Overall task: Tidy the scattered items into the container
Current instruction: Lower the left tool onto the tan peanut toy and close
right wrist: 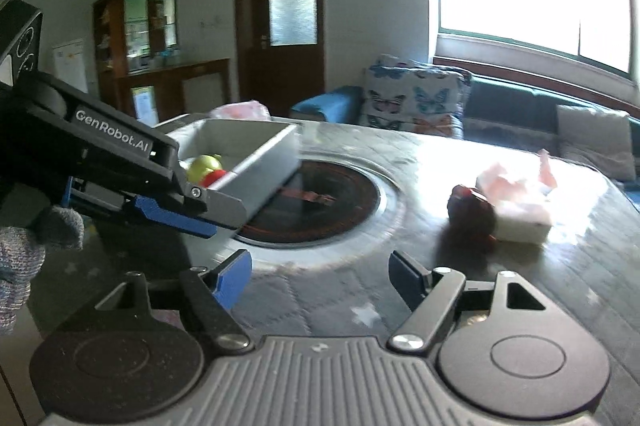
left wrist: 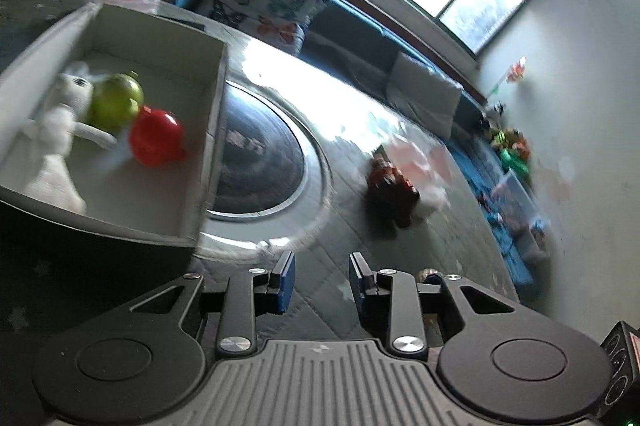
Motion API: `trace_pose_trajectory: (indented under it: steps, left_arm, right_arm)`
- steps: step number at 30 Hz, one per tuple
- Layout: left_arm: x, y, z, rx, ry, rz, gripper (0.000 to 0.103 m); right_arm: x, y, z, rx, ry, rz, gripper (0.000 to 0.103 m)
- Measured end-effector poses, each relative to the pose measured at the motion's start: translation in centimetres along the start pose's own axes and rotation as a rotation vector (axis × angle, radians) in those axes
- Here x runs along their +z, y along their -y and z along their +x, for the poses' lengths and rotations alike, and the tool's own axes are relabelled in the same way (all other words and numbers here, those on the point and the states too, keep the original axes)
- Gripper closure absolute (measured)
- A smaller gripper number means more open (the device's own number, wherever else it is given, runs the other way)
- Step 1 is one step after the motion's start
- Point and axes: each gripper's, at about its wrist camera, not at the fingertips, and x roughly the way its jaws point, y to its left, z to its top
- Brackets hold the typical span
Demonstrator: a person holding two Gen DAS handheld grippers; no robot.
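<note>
- Risk first: the dark red toy (right wrist: 472, 210) is the one stray item you can plainly see left on the bench (right wrist: 400, 290). It sits at about 2 o'clock from your right claw (right wrist: 320, 280), and it touches or nearly touches the tissue pack (right wrist: 516, 201) on its far side. Reach too deep and you could pinch loose tissue along with the toy.
- Your right claw is spread wide and carries nothing. Close it off-centre on that lumpy toy and the toy may squirt sideways across the quilted cover.
- Your left claw (left wrist: 322, 280) stands parted with nothing between its fingers. It is close to the near corner of the box (left wrist: 208, 153), at about 10 o'clock in its own view. A careless swing there could knock or tip the box.
- Inside the box lie a white plush rabbit (left wrist: 60, 129), a green ball (left wrist: 114, 101) and a red ball (left wrist: 156, 137). A jolt could set the balls rolling, though the walls look high enough to hold them.
- Hard to read: both views are smeared by motion blur and window glare, so you cannot tell the toy's exact shape or where its edges end.
- In the right view your left claw covers the near end of the box.
- A small roundish thing behind the left claw's right linkage is mostly hidden, and you cannot tell what it is.
</note>
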Motion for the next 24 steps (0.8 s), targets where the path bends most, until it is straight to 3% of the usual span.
trace_pose_trajectory:
  steps: [4,11,24]
  left_arm:
    - [-0.5,1.4,1.7,-0.022,-0.042,0.035,0.071]
    - [-1.2,4.3,4.7,-0.067,-0.109,0.093,0.071]
    - [-1.4,8.2,9.8,-0.102,-0.202,0.169,0.071]
  right_arm:
    - [-0.9,1.9,-0.6,-0.06,0.0,0.039,0.018]
    - [-2.5,5.9,-1.1,-0.158,-0.016,0.1,0.018]
    - [-4.4,10.5,0.6,-0.169,-0.081,0.196,0.019]
